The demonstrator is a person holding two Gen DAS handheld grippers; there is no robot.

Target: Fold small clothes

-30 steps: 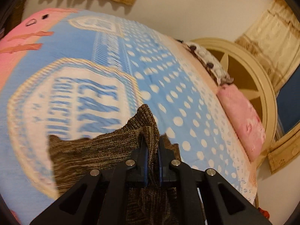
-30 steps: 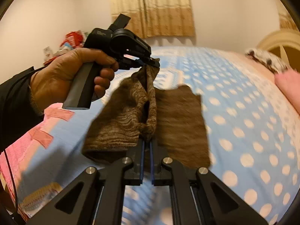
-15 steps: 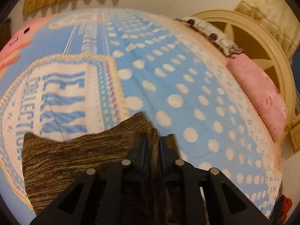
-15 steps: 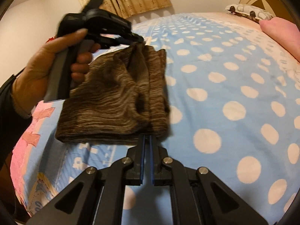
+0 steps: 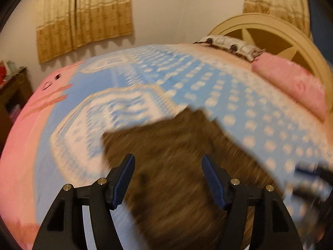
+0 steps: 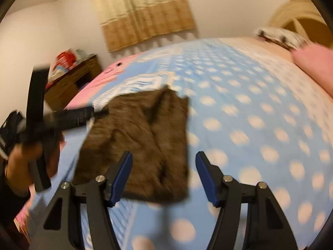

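Brown knit garment (image 6: 143, 143), folded into a rough rectangle, lies flat on the bed's blue polka-dot bedspread (image 6: 245, 112), with one raised crease running through its middle. Nothing grips it. The right gripper (image 6: 164, 173) hangs just above its near edge with jaws spread wide and empty, and the left gripper (image 5: 168, 177) hovers over the same cloth, its jaws equally wide apart and holding nothing. In the right wrist view the left tool appears at the garment's left edge, held in a hand (image 6: 22, 158) with a dark sleeve. Both tools being open over a flat piece suggests this fold has been laid down, and the crease may want smoothing. Both views are motion-blurred, so finer knit detail is unclear. The bedspread turns pink (image 5: 27, 129) on the far left side; a pink pillow (image 5: 291, 85) rests by the cream arched headboard (image 5: 276, 31). Beige curtains (image 6: 143, 10) hang on a pale wall, and a dark wooden cabinet (image 6: 72, 79) stands beside the bed.
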